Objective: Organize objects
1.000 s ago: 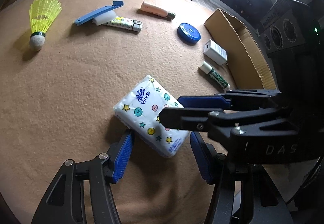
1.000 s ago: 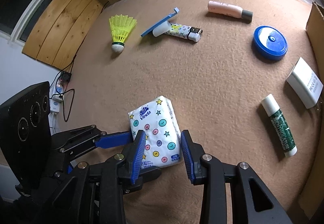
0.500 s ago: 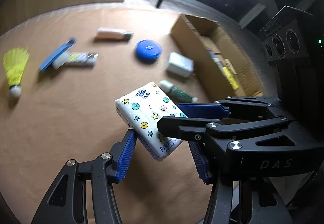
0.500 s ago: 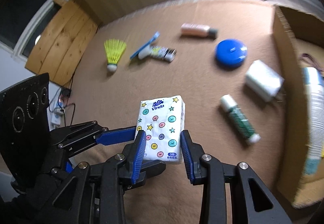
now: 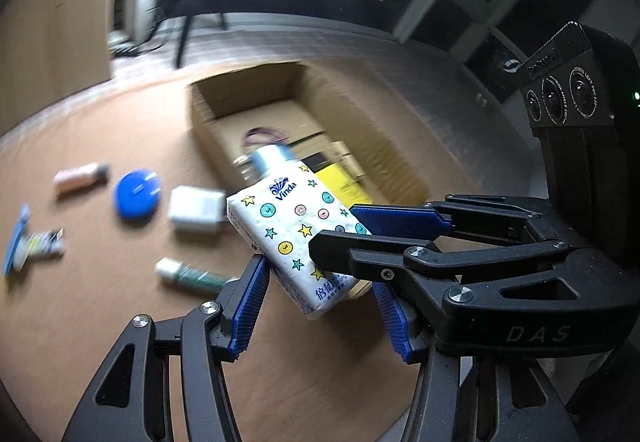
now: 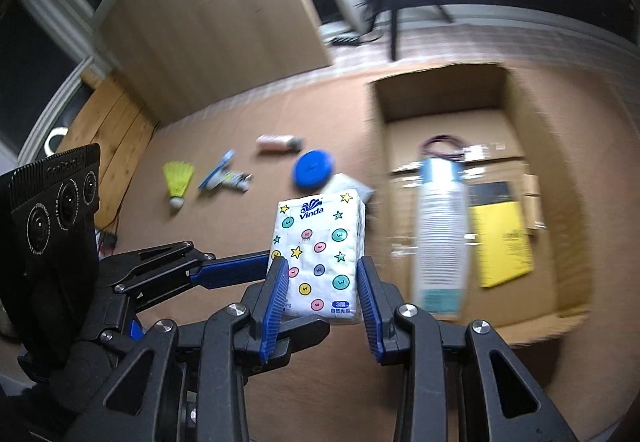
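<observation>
A white Vinda tissue pack [image 6: 318, 256] with stars and coloured dots is held in the air between both grippers. My right gripper [image 6: 322, 290] is shut on its lower sides. My left gripper [image 5: 320, 298] grips it across the other axis; the pack [image 5: 298, 238] sits between its blue pads. The pack hangs beside the left wall of an open cardboard box [image 6: 376, 110], also in the left wrist view [image 5: 200, 110]. Inside the box lie a stack of cups [image 6: 440, 234], a yellow pad [image 6: 504, 242] and a cable [image 6: 442, 146].
On the brown cloth lie a blue round lid [image 5: 136, 194], a white adapter [image 5: 196, 210], a green-labelled tube [image 5: 192, 276], a pink tube [image 5: 80, 178], a blue-handled tool with a lighter [image 6: 226, 174] and a yellow shuttlecock [image 6: 178, 184].
Both grippers have lifted the tissue pack off the cloth and carried it up and to the right, toward the cardboard box. The loose items stayed in place.
</observation>
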A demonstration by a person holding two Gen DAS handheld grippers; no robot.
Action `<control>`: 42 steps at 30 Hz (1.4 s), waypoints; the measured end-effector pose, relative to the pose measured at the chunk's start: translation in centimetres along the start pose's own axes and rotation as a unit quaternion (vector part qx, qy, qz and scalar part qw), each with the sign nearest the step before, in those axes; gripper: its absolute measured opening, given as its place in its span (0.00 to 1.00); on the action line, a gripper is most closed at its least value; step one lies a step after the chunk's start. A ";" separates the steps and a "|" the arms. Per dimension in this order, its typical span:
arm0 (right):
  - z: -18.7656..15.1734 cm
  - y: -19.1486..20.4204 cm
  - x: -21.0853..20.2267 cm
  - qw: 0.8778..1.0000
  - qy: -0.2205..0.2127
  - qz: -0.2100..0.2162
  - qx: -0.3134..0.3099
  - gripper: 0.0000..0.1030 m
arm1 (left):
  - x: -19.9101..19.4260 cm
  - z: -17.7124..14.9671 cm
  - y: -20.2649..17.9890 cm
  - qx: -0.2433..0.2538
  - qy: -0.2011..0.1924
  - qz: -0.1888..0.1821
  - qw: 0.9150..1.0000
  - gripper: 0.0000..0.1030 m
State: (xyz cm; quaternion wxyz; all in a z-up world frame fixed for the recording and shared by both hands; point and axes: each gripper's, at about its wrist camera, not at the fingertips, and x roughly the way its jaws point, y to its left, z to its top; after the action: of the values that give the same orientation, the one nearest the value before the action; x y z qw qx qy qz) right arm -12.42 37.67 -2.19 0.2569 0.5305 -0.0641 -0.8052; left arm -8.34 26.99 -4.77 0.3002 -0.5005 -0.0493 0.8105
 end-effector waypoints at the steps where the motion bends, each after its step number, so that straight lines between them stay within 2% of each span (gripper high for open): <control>1: 0.0 -0.6 -0.4 1.000 -0.003 -0.004 0.004 0.31 | 0.7 0.6 -0.9 0.009 0.001 -0.004 1.000 0.55; 10: -0.1 -6.0 -2.4 0.998 -0.021 -0.036 0.044 0.31 | 5.4 3.6 -5.7 0.042 0.015 -0.020 0.999 0.55; 17: -0.2 -7.8 -2.6 0.997 -0.023 -0.046 0.053 0.31 | 6.9 4.3 -6.9 0.056 0.024 -0.020 0.998 0.55; 19: -0.2 -7.8 -2.6 0.997 -0.025 -0.059 0.048 0.32 | 7.0 4.3 -6.7 0.058 0.030 -0.015 0.998 0.62; 20: -0.2 -7.8 -2.5 0.996 -0.028 -0.070 0.048 0.38 | 7.1 4.3 -6.5 0.057 0.031 -0.003 0.998 0.72; 21: -0.2 -7.8 -2.5 0.995 -0.030 -0.078 0.048 0.45 | 7.0 4.2 -6.3 0.056 0.030 0.001 0.998 0.74; 22: -0.2 -7.8 -2.5 0.995 -0.035 -0.078 0.050 0.55 | 6.9 4.1 -6.0 0.055 0.030 0.002 0.998 0.74; 23: -0.2 -7.9 -2.6 0.995 -0.039 -0.076 0.052 0.57 | 6.7 4.0 -5.7 0.054 0.031 0.003 0.998 0.74; 32: -0.3 -6.3 -2.5 0.996 -0.047 -0.063 0.050 0.57 | 3.4 3.3 -1.4 0.020 0.009 0.022 1.000 0.74; 42: -0.1 -0.7 -1.4 0.998 -0.047 -0.035 0.009 0.57 | -2.6 1.9 9.6 -0.071 -0.012 0.086 0.994 0.73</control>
State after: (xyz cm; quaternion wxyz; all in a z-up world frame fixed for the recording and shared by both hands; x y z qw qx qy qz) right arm -12.13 38.93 -1.37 0.2206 0.4964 -0.0654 -0.8370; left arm -13.37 18.18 -5.45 0.1922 -0.5130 -0.0668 0.8339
